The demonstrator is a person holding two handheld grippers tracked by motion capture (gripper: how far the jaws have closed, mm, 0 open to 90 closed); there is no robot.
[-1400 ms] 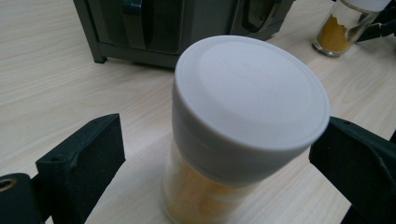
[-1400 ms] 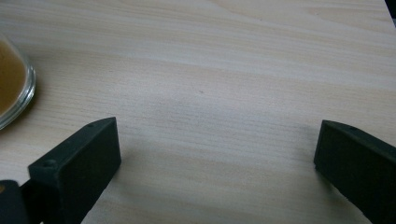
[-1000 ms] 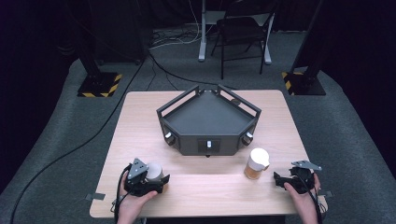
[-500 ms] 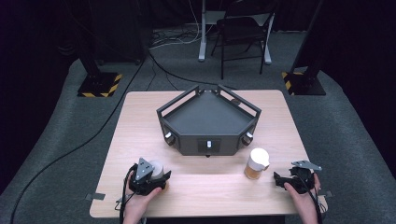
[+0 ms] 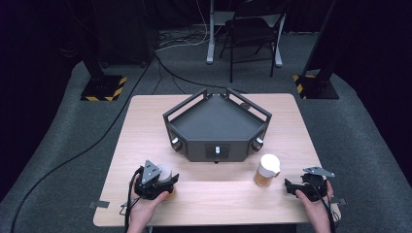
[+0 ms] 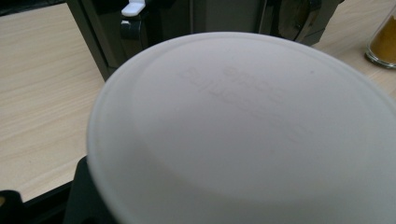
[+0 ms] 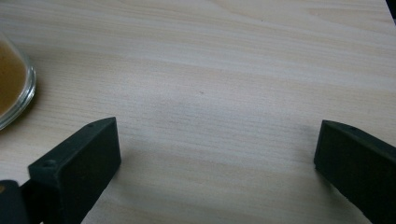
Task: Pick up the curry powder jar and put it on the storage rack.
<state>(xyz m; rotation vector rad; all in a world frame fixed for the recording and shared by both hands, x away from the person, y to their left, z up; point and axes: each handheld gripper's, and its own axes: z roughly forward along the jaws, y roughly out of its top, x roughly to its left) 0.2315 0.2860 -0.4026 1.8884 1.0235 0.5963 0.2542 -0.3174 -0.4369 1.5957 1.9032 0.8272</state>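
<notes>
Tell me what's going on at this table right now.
A person sits at a wooden table with a gripper in each hand. The left gripper has just closed on a white-lidded jar near the front edge. The right gripper rests open on bare wood, holding nothing. A second jar with a white lid and orange-brown contents stands beside it, untouched. A dark, angular tray sits in the middle of the table, with nothing in it.

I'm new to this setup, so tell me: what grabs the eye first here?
The dark angular tray at the table's centre. Near the front edge, the left hand-held gripper is clamped on a white-lidded jar, while a second white-lidded jar stands beside the open right hand-held gripper.
</notes>
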